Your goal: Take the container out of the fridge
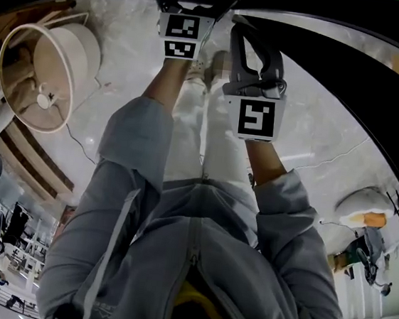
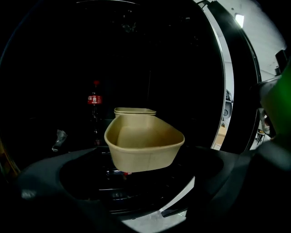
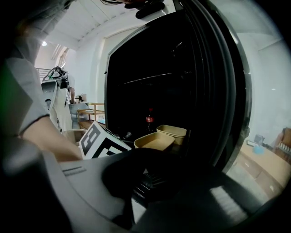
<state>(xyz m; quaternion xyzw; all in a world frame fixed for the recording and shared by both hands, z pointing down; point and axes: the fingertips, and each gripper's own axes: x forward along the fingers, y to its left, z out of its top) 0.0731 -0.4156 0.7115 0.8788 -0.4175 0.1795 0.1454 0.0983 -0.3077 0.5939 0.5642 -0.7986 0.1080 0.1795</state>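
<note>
The dark fridge (image 3: 150, 68) stood open before me. My left gripper (image 2: 145, 157) was at the fridge mouth with jaws spread wide; the tan container (image 2: 144, 143) sat between them at the fridge front. My right gripper (image 3: 177, 177) hung outside the fridge, jaws apart and empty, my grey sleeve (image 3: 68, 182) in its way. A second container (image 2: 135, 110) stood deeper inside, a cola bottle (image 2: 94, 101) further back. The floor (image 1: 317, 133) outside the fridge was pale marble.

Container (image 2: 144, 145) in front; second container (image 2: 135, 110) directly behind; bottle (image 2: 94, 101) behind-left (all inside fridge (image 2: 136, 45)).
</note>
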